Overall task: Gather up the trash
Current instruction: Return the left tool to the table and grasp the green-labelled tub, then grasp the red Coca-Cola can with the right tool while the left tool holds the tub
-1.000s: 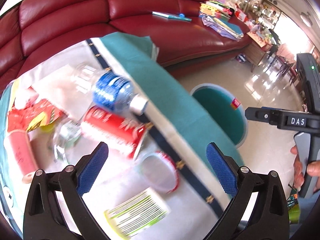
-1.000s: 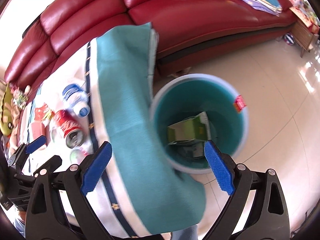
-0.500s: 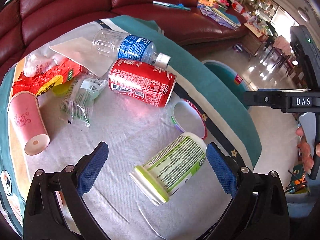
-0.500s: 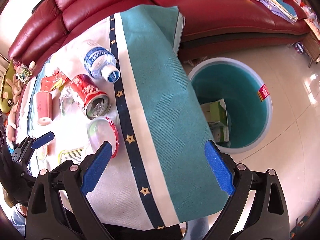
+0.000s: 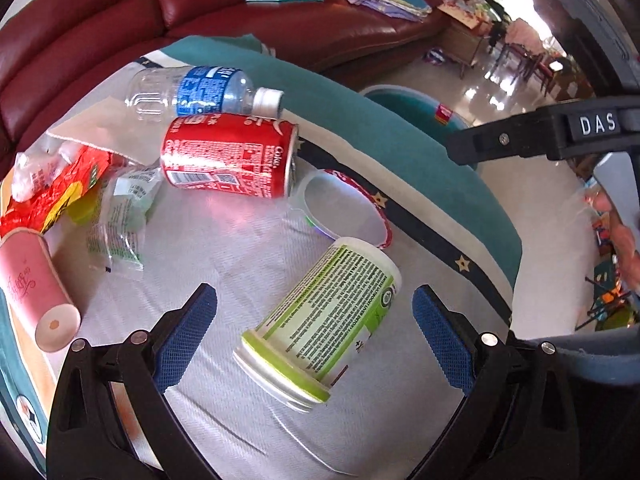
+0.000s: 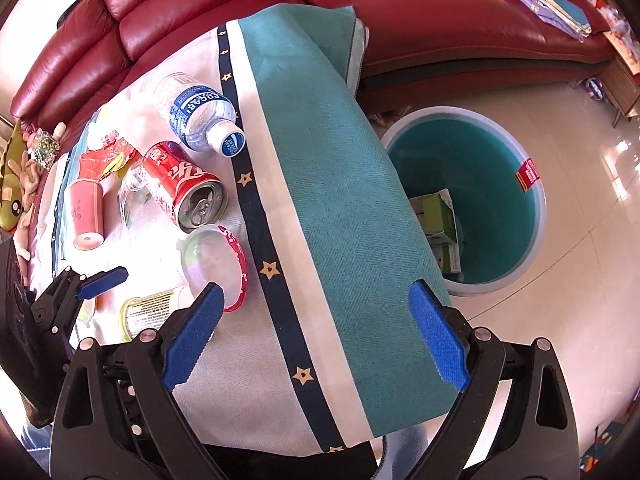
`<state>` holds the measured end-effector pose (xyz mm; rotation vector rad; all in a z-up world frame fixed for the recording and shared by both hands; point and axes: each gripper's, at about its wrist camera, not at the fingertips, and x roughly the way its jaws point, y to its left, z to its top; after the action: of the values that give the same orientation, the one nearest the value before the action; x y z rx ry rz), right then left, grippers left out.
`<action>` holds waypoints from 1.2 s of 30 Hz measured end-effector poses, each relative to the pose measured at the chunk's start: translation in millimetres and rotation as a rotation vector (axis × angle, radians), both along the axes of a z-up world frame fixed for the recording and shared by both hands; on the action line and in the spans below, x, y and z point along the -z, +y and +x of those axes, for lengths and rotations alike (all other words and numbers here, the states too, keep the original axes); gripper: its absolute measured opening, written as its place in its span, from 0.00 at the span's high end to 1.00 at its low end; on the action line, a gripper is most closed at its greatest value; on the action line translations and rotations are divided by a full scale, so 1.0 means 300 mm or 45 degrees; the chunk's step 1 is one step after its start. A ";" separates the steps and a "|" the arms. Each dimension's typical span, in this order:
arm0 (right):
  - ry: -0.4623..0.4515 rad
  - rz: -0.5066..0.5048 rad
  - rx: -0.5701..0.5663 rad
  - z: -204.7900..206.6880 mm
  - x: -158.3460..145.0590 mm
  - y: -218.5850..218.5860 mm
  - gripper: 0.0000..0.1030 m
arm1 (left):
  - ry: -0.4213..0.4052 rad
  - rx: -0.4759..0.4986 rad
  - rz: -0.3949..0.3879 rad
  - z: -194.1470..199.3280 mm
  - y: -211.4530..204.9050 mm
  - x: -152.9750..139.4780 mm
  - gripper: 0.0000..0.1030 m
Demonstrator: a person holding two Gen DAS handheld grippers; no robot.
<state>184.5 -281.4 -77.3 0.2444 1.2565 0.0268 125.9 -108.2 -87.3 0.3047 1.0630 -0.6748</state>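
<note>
A green-and-white labelled can [image 5: 320, 322] lies on its side on the white cloth, between the open fingers of my left gripper [image 5: 314, 336] and just ahead of them. Beyond it lie a clear lid with a red rim [image 5: 344, 208], a red cola can [image 5: 232, 156], a blue-labelled plastic bottle [image 5: 200, 90], a clear wrapper [image 5: 120, 216], a red snack bag [image 5: 52, 188] and a pink paper cup [image 5: 34, 288]. My right gripper [image 6: 316, 336] hangs open and empty over the teal border of the cloth. The teal bin [image 6: 480, 200] stands on the floor to its right with green cartons [image 6: 440, 216] inside.
A red leather sofa [image 6: 440, 20] curves behind the table, with books and folded cloth on its seat. The teal tablecloth edge [image 6: 352, 200] drops off toward the bin. Shiny tiled floor [image 6: 592, 240] surrounds the bin. A person's hand [image 5: 616, 232] holds the right gripper's handle.
My left gripper swung from the table edge back over the table and lowered toward the green-labelled can. My right gripper moved from above the bin to above the cloth's teal border.
</note>
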 end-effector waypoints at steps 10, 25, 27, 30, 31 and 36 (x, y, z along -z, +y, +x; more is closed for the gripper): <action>0.021 -0.001 0.022 0.006 0.017 -0.004 0.13 | -0.057 0.137 0.045 -0.051 -0.048 0.043 0.25; 0.038 -0.012 -0.084 0.060 0.034 0.104 0.13 | 0.084 -0.103 -0.026 0.020 0.113 0.063 0.50; 0.035 -0.023 -0.105 0.079 0.031 0.121 0.13 | 0.081 -0.193 -0.068 0.044 0.170 0.038 0.51; 0.032 -0.029 -0.161 0.122 0.025 0.159 0.13 | 0.072 -0.295 -0.126 0.076 0.249 -0.003 0.50; 0.024 -0.029 -0.190 0.142 0.020 0.178 0.13 | 0.061 -0.320 -0.136 0.088 0.270 -0.015 0.50; -0.038 -0.013 -0.357 0.259 -0.001 0.290 0.13 | 0.023 -0.433 -0.193 0.133 0.360 -0.072 0.50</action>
<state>262.1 -194.3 -76.8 0.0572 1.2531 0.2639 165.8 -0.2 -65.6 -0.0150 1.0435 -0.4489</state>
